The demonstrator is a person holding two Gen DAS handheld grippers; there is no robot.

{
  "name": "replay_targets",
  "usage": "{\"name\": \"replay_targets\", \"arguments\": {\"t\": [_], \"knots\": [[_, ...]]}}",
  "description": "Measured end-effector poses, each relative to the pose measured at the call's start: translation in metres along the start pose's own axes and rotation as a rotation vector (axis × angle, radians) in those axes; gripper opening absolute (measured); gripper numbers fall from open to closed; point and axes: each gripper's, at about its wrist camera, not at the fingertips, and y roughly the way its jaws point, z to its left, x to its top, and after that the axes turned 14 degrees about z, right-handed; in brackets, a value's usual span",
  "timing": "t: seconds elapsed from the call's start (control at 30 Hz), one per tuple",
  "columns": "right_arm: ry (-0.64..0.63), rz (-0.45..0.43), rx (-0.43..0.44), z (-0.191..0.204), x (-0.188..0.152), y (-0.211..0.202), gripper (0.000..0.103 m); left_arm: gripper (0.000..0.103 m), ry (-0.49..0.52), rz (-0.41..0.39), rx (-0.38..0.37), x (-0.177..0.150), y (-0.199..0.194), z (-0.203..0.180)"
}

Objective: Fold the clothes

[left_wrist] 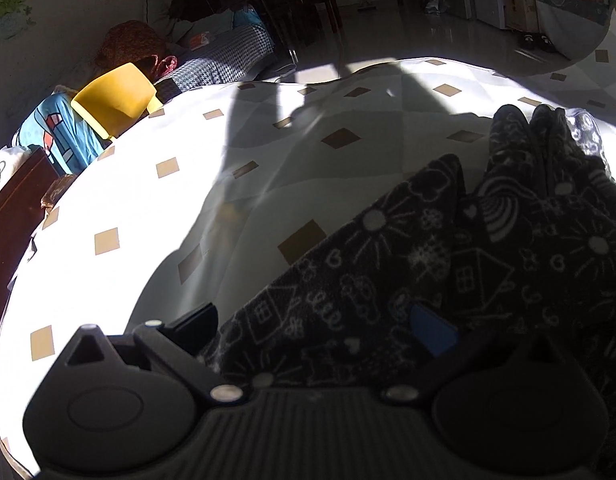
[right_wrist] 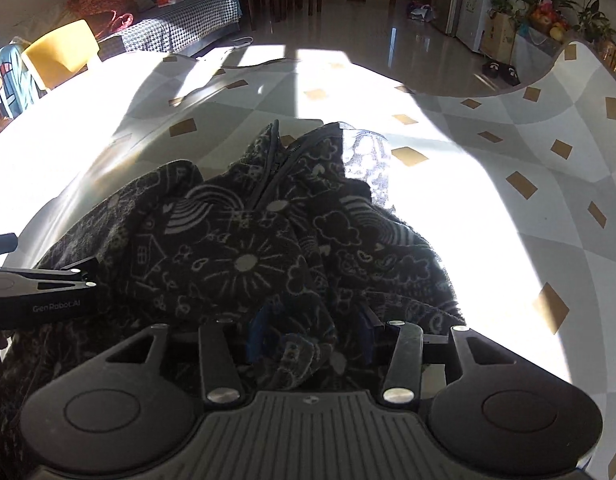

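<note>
A black fleece garment (left_wrist: 448,248) with white doodle prints and a zipper lies bunched on the table with the white, grey and tan diamond cloth (left_wrist: 167,184). It also shows in the right wrist view (right_wrist: 243,248). My left gripper (left_wrist: 320,332) has the garment's edge between its jaws; one blue pad (left_wrist: 432,332) shows and cloth hides the other. My right gripper (right_wrist: 312,340) has a fold of the garment between its blue pads (right_wrist: 259,336). The left gripper's body (right_wrist: 39,292) shows at the left of the right wrist view.
A yellow chair (left_wrist: 115,96) stands at the table's far left edge, also in the right wrist view (right_wrist: 59,52). A sofa with a checked cover (right_wrist: 179,24) lies beyond. Strong sunlight and shadows cross the tablecloth (right_wrist: 488,216). Fridge and plants (right_wrist: 508,12) stand far right.
</note>
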Motion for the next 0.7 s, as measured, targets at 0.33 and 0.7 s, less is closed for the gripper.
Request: {"name": "replay_targets", "arguments": {"t": [0.33, 0.7], "knots": [[-0.037, 0.064, -0.033, 0.01, -0.002, 0.019, 0.043, 0.103, 0.006, 0.038, 0.054, -0.004, 0.027, -0.008], [-0.033, 0.055, -0.116, -0.002, -0.004, 0.017, 0.011, 0.103, -0.076, 0.094, 0.136, -0.009, 0.037, 0.018]]}}
